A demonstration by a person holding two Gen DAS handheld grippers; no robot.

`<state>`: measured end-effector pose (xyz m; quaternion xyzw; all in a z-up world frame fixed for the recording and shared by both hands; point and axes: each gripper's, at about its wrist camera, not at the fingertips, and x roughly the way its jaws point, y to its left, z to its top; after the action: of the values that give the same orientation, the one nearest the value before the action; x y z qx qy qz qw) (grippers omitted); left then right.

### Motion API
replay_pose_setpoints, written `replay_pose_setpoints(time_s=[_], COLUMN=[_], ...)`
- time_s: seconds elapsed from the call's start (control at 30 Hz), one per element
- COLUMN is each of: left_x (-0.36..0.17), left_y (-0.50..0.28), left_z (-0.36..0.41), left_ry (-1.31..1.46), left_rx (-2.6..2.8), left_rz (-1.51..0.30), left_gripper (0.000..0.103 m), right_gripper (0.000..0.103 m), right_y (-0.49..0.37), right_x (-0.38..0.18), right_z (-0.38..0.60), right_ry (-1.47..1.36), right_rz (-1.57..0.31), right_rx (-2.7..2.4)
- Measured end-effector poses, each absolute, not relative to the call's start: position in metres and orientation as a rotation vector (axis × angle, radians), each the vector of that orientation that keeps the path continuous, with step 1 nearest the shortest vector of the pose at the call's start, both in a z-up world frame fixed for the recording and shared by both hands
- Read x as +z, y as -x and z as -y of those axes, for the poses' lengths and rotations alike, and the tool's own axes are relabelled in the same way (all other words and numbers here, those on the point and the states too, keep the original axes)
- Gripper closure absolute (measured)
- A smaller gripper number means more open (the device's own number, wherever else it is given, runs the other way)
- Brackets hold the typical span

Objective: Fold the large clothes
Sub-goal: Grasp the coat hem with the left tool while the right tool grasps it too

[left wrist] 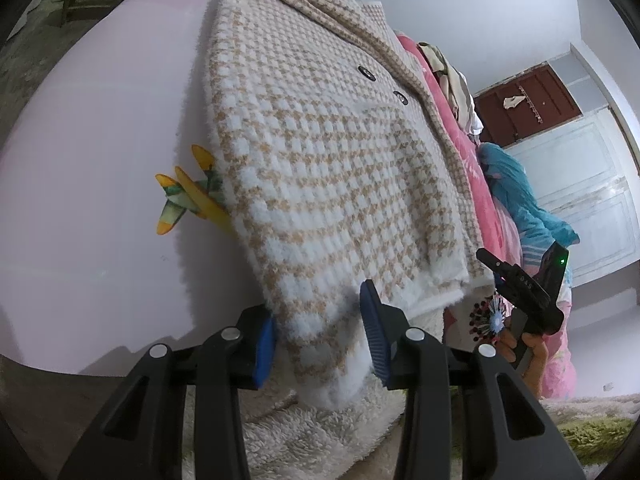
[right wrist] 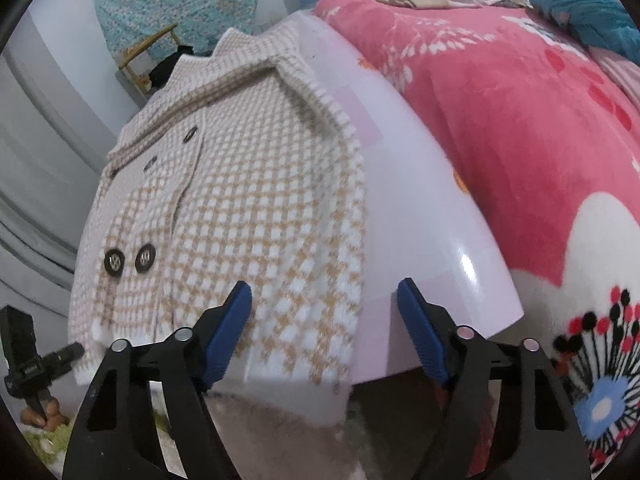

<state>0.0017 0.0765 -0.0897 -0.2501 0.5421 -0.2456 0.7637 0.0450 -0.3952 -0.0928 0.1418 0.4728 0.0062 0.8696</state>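
Gripping the lower hem evenly on both corners is the step in hand, judged from how the coat (left wrist: 320,168) is lying: flat and buttoned on the pale pink table (left wrist: 88,168), its hem hanging over the near edge, its collar at the far end.

The left gripper (left wrist: 320,328) is straddling the hem's left corner. Its blue pads (left wrist: 374,332) are standing on either side of the fluffy fabric, narrowed around it, and appear to be pinching that corner; the thick pile is hiding the exact contact.

The right gripper (right wrist: 324,332) is hovering over the hem's right corner with its jaws spread. The left pad is lying over the cloth; the right pad is standing over bare table, so the coat's side edge is running between them. Nothing is being pinched there yet.

For a clean fold:
- The right jaws are needing to come down onto the hem and bite all layers of the knit, not only the pile.
- Both grips are best taken at matching depth, so the hem is lifting level.
- The double row of buttons (right wrist: 130,262) is best kept clear of the pads.

A pink blanket (right wrist: 520,120) is lying just beside the table, and a colourful stick toy (left wrist: 188,196) is lying partly tucked under the coat's left edge and could snag.
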Motion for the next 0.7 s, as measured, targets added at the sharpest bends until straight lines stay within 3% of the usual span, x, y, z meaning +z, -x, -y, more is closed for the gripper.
replay_pose_setpoints(time_s=[0.1, 0.2, 0.37, 0.7], left_x=[-0.089, -0.089, -0.077, -0.029], left_y=[-0.003, -0.001, 0.002, -0.007], left_z=[-0.072, -0.071, -0.065, -0.070], left_ry=[0.518, 0.505, 0.428, 0.390], left_rx=[-0.529, -0.518, -0.518, -0.566], left_rz=[-1.179, -1.182, -1.132, -0.957], left_gripper=[0.069, 0.079, 0.092, 0.095], right_gripper=[0.043, 0.056, 0.092, 0.096], right_y=[-0.039, -0.035, -0.031, -0.033], right_x=[-0.096, -0.097, -0.097, -0.041], right_z=[0.388, 0.380, 0.377, 0.382], right_ry=[-0.269, -0.228, -0.224, -0.305], right_rz=[-1.006, -1.022, -1.033, -0.878], right_rx=[0.018, 0.020, 0.038, 0.073])
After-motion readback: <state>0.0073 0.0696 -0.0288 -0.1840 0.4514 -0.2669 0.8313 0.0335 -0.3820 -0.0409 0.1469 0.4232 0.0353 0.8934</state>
